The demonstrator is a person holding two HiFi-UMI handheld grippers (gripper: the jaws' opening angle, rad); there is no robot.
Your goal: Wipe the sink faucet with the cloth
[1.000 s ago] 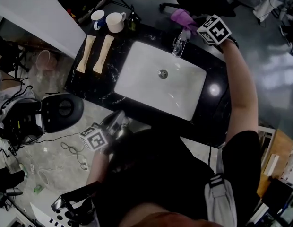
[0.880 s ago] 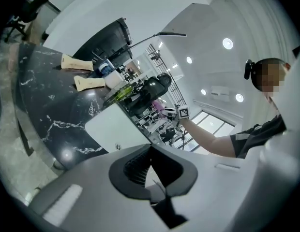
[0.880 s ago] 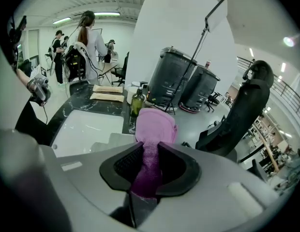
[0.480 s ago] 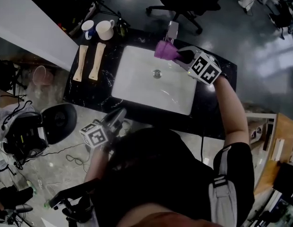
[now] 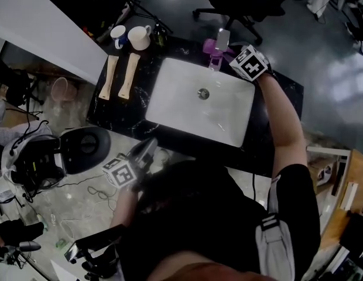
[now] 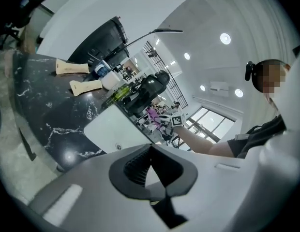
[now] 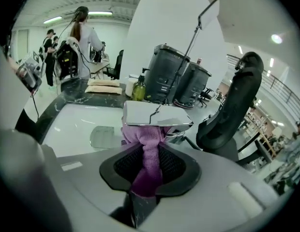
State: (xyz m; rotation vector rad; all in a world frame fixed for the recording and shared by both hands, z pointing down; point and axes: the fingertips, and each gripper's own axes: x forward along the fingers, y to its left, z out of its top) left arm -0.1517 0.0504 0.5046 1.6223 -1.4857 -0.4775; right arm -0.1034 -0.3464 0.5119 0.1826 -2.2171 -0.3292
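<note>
The chrome faucet (image 5: 222, 39) stands at the far rim of the white sink (image 5: 187, 113). A purple cloth (image 5: 211, 47) is bunched against it, just under the flat spout (image 7: 157, 114). My right gripper (image 5: 225, 52) is shut on the cloth (image 7: 147, 151), which runs between both pads and presses up against the spout's underside. My left gripper (image 5: 147, 148) hangs off the counter's near edge, away from the sink. Its jaws are shut with nothing between them, as the left gripper view (image 6: 152, 166) also shows.
Two mugs (image 5: 130, 37) and two wooden-handled tools (image 5: 119, 75) lie on the black counter (image 5: 117, 113) left of the sink. A green bottle (image 7: 138, 88) and dark bins (image 7: 174, 76) stand behind the faucet. An office chair (image 7: 234, 110) is at the right.
My right gripper has carried the cloth from the far top of the faucet down over its front, and now holds it under the spout. The left gripper has stayed put.
</note>
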